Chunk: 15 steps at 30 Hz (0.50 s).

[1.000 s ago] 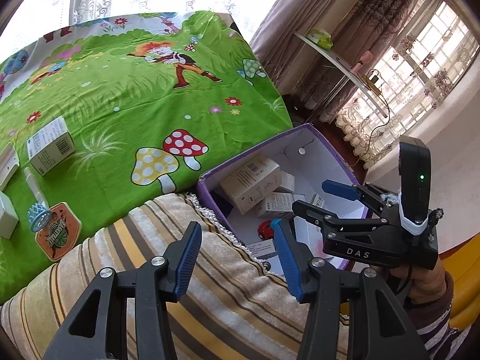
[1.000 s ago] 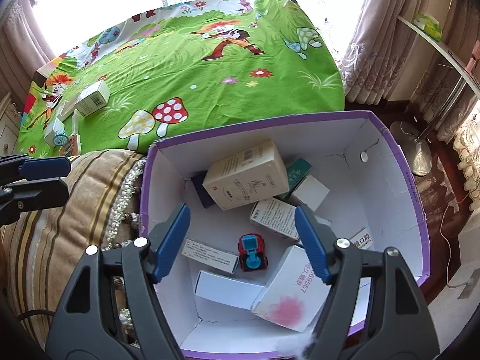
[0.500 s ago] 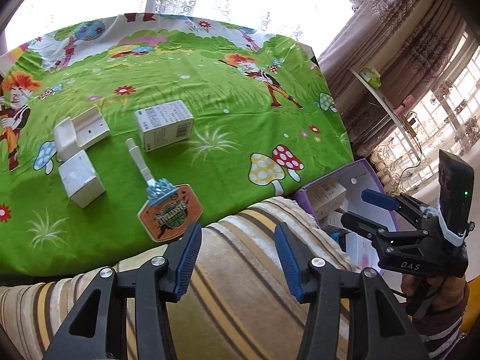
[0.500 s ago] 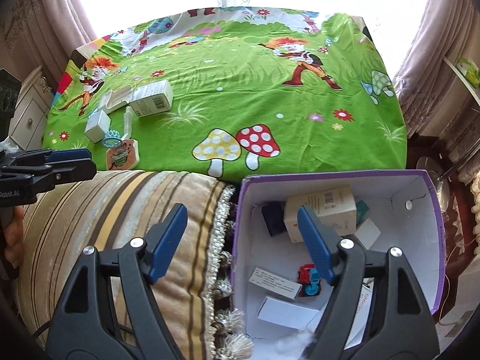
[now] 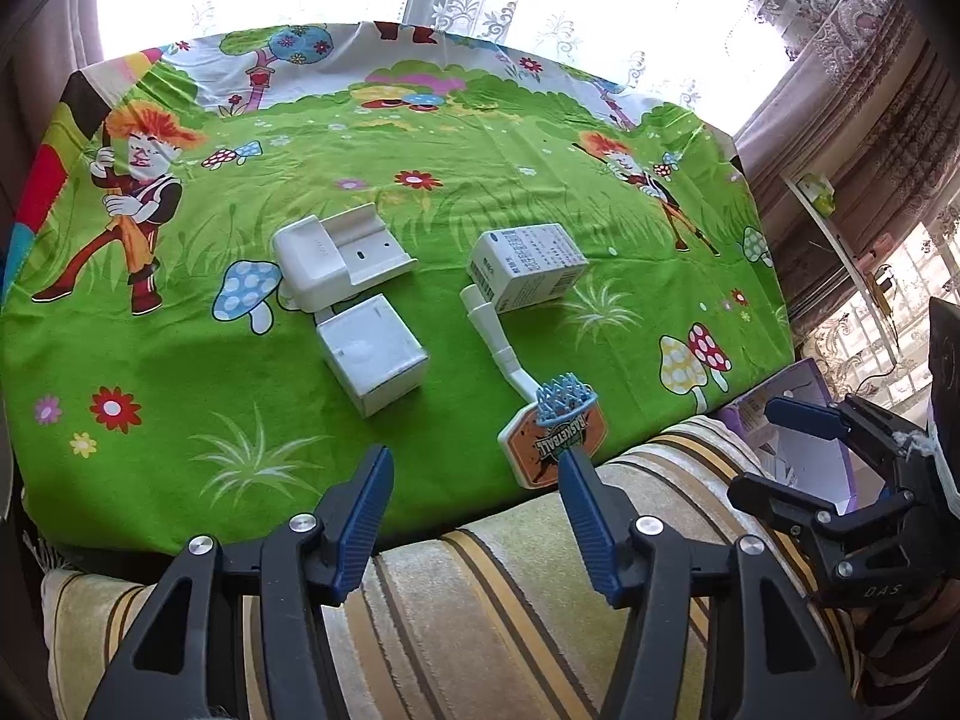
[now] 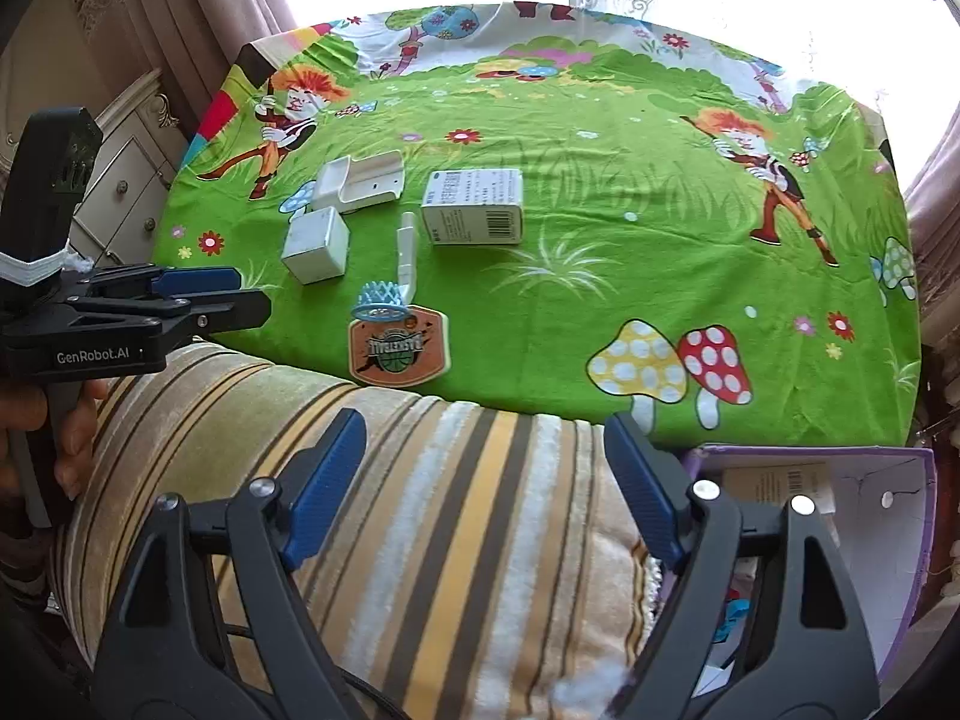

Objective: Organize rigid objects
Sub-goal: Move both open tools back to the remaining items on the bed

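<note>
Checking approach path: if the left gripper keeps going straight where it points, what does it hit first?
Probably the green tablecloth, just left of the toy basketball hoop. Left gripper is empty, jaws opening. Depth is uncertain.

Right claw (image 6: 486, 480) opening, empty, above striped cushion (image 6: 420, 510); toy hoop (image 6: 399, 339) on tabletop (image 6: 600, 240); purple box (image 6: 900, 510) lower right.

left gripper (image 6: 237, 300) body: "GenRobot.AI" | right gripper (image 5: 798, 450) body: "DAS" | orange toy basketball board (image 5: 555, 441): "BASKETBALL" | printed carton (image 6: 474, 207): a barcode and small print, too small to read
</note>
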Tool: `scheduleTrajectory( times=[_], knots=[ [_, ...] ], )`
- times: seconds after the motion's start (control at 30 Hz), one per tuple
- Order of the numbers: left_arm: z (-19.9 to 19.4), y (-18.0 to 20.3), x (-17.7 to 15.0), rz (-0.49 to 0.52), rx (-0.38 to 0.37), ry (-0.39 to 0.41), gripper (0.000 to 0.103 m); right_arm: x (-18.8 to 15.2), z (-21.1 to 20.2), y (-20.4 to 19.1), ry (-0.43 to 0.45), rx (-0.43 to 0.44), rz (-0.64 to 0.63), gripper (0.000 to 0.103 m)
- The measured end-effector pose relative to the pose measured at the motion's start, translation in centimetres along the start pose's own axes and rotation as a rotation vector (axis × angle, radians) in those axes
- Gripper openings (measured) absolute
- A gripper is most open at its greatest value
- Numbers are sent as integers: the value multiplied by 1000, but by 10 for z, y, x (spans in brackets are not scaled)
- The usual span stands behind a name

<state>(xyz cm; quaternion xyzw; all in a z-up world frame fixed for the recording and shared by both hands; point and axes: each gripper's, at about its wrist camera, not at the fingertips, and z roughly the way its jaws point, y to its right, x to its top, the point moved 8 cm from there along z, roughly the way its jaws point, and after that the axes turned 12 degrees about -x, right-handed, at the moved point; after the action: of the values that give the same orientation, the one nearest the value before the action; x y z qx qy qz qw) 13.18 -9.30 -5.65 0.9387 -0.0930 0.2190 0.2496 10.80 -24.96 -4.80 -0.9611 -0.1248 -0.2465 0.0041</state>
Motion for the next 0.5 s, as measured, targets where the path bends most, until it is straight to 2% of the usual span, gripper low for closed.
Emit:
scheduleTrajectory(
  times=[0.23, 0.5],
  knots=[
    [6, -27, 10, -5, 47, -35, 68, 19, 22, -30, -31, -6, -45, 84],
    [26, -44, 28, 93, 98, -88, 72, 35, 48, -52, -63, -18, -88, 84]
  ],
)
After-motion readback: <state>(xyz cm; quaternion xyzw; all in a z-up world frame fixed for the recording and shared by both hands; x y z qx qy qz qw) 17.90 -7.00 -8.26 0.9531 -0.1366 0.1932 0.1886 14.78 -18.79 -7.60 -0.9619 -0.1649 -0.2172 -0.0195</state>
